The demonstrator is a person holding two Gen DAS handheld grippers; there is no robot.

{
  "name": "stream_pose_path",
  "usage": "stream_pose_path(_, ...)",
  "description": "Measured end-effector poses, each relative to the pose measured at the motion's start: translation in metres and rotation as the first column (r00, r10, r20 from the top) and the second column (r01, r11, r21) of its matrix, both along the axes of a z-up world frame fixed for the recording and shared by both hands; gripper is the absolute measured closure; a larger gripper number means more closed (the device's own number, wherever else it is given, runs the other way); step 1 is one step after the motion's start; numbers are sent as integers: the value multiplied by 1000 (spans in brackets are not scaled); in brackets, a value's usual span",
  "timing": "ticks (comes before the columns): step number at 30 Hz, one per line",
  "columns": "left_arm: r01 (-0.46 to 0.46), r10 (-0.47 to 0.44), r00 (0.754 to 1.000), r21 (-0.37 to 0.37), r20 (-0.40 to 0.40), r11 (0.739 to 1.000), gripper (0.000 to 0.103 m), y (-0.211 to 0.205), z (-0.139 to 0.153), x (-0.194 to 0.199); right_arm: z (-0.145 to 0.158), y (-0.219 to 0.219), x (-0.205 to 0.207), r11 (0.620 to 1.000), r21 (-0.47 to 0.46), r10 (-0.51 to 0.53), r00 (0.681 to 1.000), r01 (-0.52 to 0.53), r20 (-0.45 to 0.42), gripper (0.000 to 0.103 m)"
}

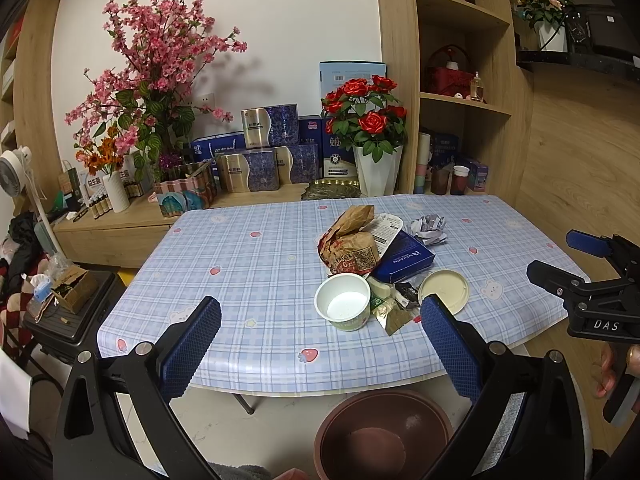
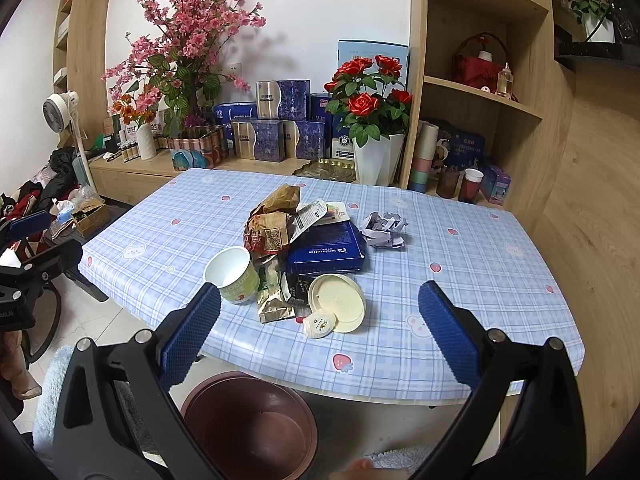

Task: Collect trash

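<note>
We hold both grippers short of the table [image 1: 248,264], above its near rounded edge, and neither touches anything. The left gripper [image 1: 320,344] has its blue-padded fingers spread wide with nothing between them, and the right gripper [image 2: 320,336] is spread just as wide and also empty; in the left wrist view it shows at the right border, off the table's right corner. The trash sits in one loose heap near the middle of the checked tablecloth, closer to our edge than to the far one. At its near left a white paper cup [image 2: 234,274] lies tilted with its mouth toward us, touching crumpled foil wrappers [image 2: 276,304]. Beside those lies a round cream lid [image 2: 340,306], flat, with a small round sealed pod [image 2: 319,324] against its near rim. Behind them a blue coffee box [image 2: 326,248] lies flat, a crumpled brown paper bag [image 2: 272,220] leans on its left side, and a ball of crumpled paper [image 2: 384,226] sits just to its right, apart from the rest. Wide bare cloth lies to the left and right of the heap and along the whole near edge, so there is open room on three sides. Beyond the far edge, boxes and a white vase of red roses [image 2: 374,120] crowd the low shelf. Below the near edge, on the floor, stands an empty brown bin [image 2: 248,428], its mouth open upward between the two grippers.
</note>
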State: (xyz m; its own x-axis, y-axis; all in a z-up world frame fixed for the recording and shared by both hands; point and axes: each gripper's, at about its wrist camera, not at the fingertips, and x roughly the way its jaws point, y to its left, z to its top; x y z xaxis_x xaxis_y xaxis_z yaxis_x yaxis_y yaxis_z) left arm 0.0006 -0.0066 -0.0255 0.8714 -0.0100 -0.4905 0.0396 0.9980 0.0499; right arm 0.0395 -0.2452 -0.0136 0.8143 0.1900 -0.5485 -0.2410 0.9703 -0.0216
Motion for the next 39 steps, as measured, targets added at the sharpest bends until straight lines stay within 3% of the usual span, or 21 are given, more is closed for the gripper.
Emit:
stream_pose_path(8, 23, -23, 999, -14, 30, 1000, 5, -1, -7, -1, -12, 1, 2, 1000, 20, -5, 1000, 5, -13, 6)
stream_pose_path(18, 11, -11, 1000, -35, -3, 999, 5, 14, -25, 18, -33, -10, 18, 997, 79, -5, 999, 9, -53, 5)
stream_pose_path(28, 49, -57, 990, -66, -129, 997, 5, 21, -66, 55, -59, -20, 49, 991, 134, -9, 992, 26, -125, 6)
stream_pose_path(33, 50, -66, 983, -96, -173, 994, 5, 20, -84, 76, -74, -21, 62, 995, 70, -66, 989, 75, -131, 6)
stream_pose_path(39, 70, -90, 969, -94, -231, 993, 5, 3, -108, 117, -94, -31, 79, 992, 80, -89, 983, 103, -161, 6)
